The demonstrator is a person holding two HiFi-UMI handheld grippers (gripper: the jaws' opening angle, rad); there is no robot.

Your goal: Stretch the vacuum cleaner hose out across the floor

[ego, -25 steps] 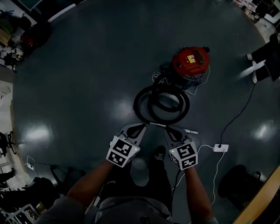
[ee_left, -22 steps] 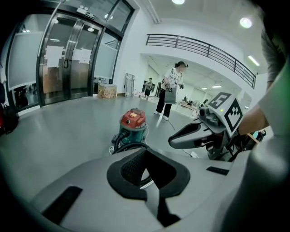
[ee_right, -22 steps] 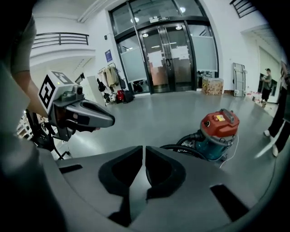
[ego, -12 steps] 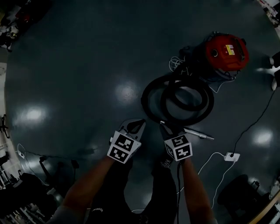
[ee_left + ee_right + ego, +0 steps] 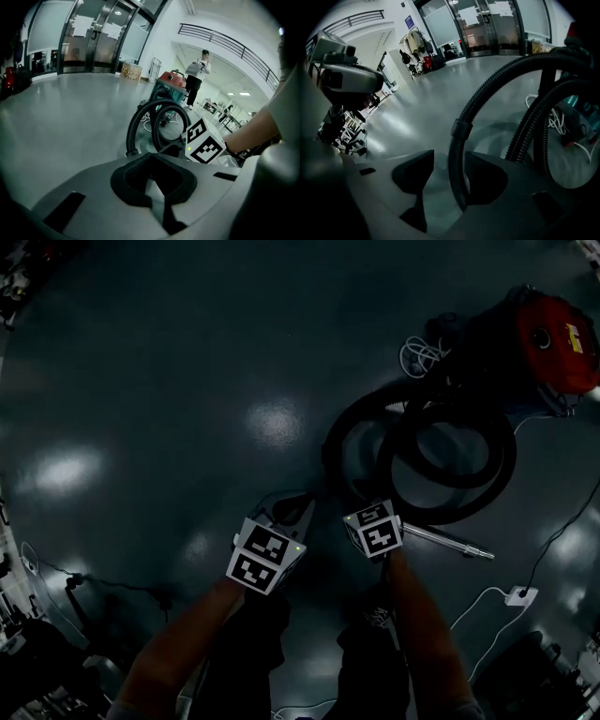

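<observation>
Both grippers dropping lower toward the coiled hose (image 5: pixel 450 514) than a second ago.
Right gripper (image 5: pixel 445 183) jaws just opening, straddling the hose end unpinched; left gripper (image 5: pixel 154 180) pressed together, empty; open floor (image 5: pixel 187 352) lying leftward.

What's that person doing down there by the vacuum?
A person holds two tools over the coiled hose on the floor beside the red vacuum cleaner. The right tool has just been opening its jaws, which stand around the hose's end, not gripping yet. The left tool is shut and empty.
</observation>
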